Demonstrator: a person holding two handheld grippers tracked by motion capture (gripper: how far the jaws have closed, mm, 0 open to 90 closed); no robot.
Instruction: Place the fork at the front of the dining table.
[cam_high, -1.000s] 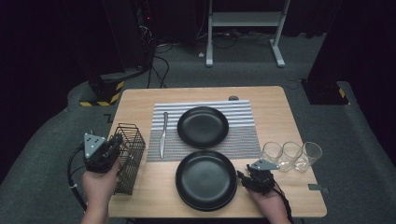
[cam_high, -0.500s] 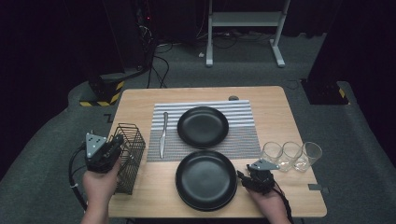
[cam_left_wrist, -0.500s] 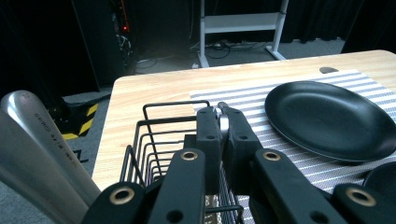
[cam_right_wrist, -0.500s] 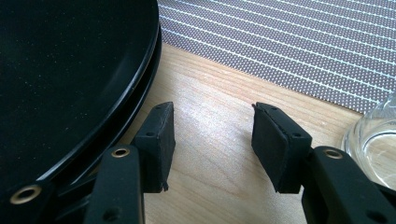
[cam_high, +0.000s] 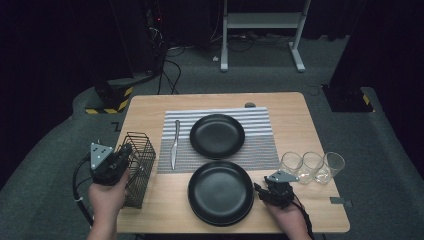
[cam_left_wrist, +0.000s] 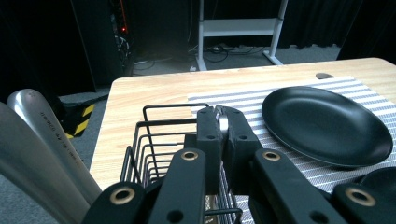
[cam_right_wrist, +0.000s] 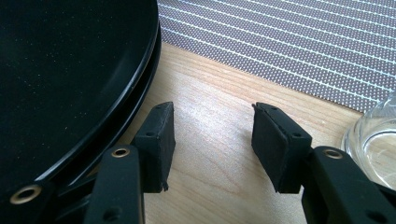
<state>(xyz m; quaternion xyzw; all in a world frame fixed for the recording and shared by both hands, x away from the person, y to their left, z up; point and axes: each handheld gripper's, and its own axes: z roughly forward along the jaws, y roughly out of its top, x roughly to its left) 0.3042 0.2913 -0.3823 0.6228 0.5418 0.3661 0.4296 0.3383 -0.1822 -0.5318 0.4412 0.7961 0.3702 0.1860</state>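
Observation:
My left gripper hovers over the black wire basket at the table's left edge. It is shut on a thin silver piece of cutlery, of which just a sliver shows between the pads. Two shiny metal handles rise close to the camera at the left. My right gripper rests low on the wood, open with nothing between its jaws, just right of the rim of two stacked black plates.
Another black plate sits on the striped placemat, with a knife to its left. Three clear glasses stand in a row right of my right gripper, the nearest glass close by.

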